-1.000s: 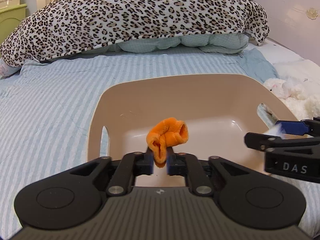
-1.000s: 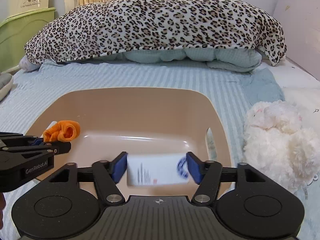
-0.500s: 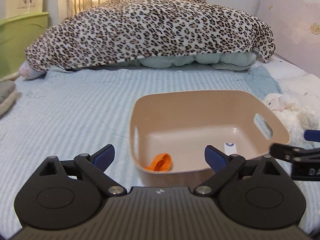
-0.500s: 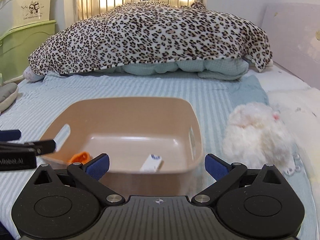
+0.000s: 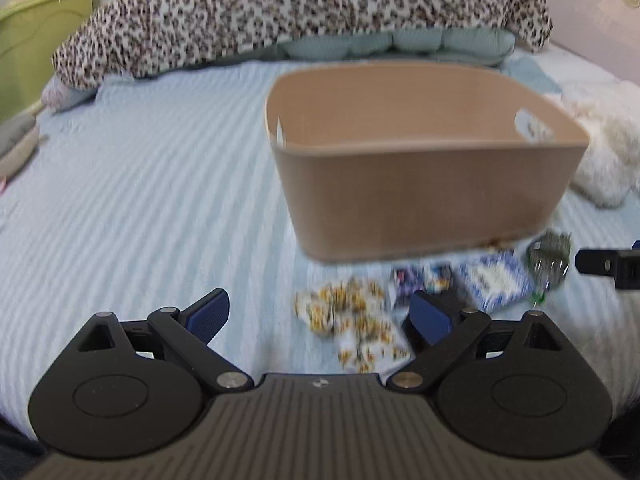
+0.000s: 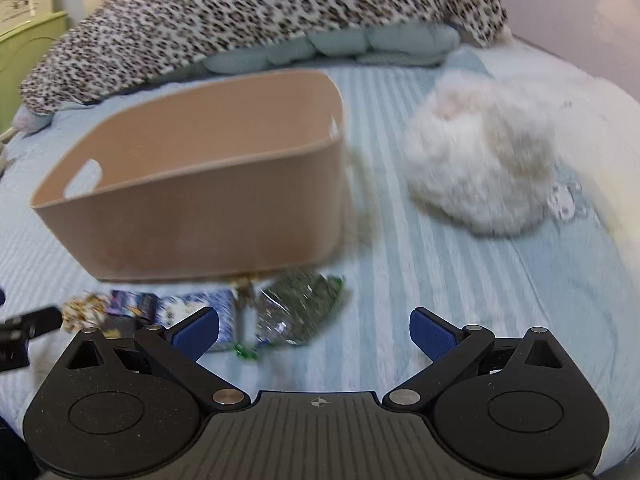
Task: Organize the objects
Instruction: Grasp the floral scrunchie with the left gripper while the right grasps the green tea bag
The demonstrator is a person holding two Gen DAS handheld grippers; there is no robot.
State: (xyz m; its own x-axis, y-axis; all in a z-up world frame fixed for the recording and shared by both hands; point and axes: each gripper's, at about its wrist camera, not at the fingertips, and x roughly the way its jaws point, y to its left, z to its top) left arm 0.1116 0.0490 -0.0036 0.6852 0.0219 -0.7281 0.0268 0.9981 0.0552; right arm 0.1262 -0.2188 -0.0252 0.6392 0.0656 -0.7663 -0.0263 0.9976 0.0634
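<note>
A beige plastic basket [image 5: 424,184] [image 6: 200,200] stands on the striped bed; its inside is hidden from both low views. In front of it lie small items: a white-and-yellow patterned packet [image 5: 352,320], a dark purple packet [image 5: 416,276] [image 6: 128,304], a blue-and-white packet [image 5: 496,280] [image 6: 224,316] and a green-silver wrapper [image 5: 550,258] [image 6: 300,308]. My left gripper [image 5: 320,312] is open and empty, just before the patterned packet. My right gripper [image 6: 314,332] is open and empty, to the right of the wrapper; its tip shows in the left wrist view [image 5: 608,266].
A white fluffy plush toy [image 6: 484,160] [image 5: 604,152] lies right of the basket. A leopard-print blanket [image 5: 304,12] over pale pillows fills the back of the bed. A green storage box [image 5: 36,36] stands at the far left.
Both grippers pulled back and lower from the basket, staying open. The basket's contents went out of sight and the small packets in front of it came into view. Both views are motion-blurred.
</note>
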